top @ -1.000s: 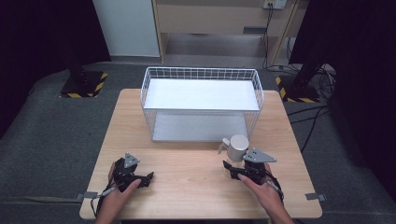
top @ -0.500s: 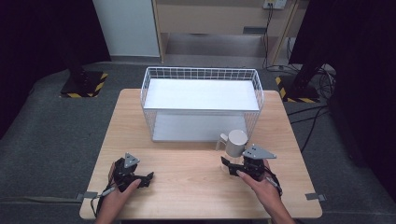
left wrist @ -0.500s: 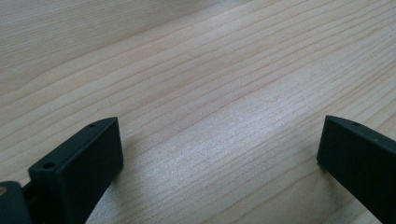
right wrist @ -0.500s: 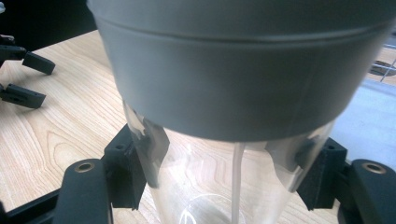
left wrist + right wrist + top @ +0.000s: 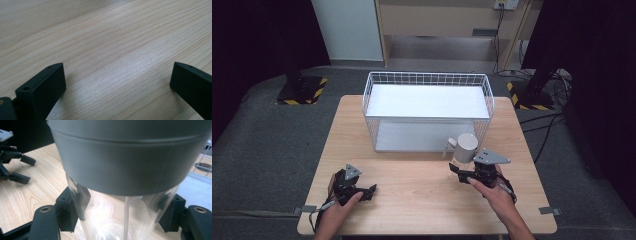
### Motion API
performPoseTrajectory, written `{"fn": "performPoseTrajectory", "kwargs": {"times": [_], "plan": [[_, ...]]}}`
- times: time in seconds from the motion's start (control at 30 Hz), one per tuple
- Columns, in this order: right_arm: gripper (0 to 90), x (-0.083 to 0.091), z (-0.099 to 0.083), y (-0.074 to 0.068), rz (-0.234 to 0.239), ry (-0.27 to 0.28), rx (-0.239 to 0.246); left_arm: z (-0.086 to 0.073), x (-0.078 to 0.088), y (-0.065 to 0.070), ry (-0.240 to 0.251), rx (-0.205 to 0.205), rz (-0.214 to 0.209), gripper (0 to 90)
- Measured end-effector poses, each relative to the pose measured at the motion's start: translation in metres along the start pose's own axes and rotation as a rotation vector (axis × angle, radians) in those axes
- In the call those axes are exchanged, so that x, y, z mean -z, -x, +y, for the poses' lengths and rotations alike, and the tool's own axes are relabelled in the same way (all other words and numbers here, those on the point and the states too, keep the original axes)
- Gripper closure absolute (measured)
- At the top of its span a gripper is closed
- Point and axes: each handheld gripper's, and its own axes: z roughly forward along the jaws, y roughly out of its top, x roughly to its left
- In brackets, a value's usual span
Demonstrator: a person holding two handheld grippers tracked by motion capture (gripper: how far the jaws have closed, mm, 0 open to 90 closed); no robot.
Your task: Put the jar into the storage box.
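Note:
A clear cup (image 5: pixel 466 148) with a grey lid and a side handle stands upright at the right of the table, just in front of the wire rack. My right gripper (image 5: pixel 460 166) is shut on its clear body. In the right gripper view both pads press the cup (image 5: pixel 120 225) below the grey lid (image 5: pixel 125 162); the right gripper (image 5: pixel 120 213) holds it from both sides. My left gripper (image 5: pixel 370 192) rests open at the table's front left. In the left gripper view the left gripper (image 5: pixel 117 80) has bare wood between its jaws.
A white wire rack (image 5: pixel 427 75) with two white shelves stands at the back middle of the wooden table (image 5: pixel 412 210). The left gripper (image 5: pixel 22 168) shows far off at the left of the right gripper view. Dark floor, stands and cables surround the table.
The right gripper and the cup have edged a little up the picture, toward the rack's front right corner. The left gripper has stayed where it was.

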Motion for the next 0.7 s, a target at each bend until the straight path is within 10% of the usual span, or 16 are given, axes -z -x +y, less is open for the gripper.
{"fn": "performPoseTrajectory", "kwargs": {"times": [0.7], "plan": [[31.4,0.003,0.038,0.005,0.038,0.007,0.051,0.000,0.000,0.000,0.000,0.000,0.000,0.0]]}}
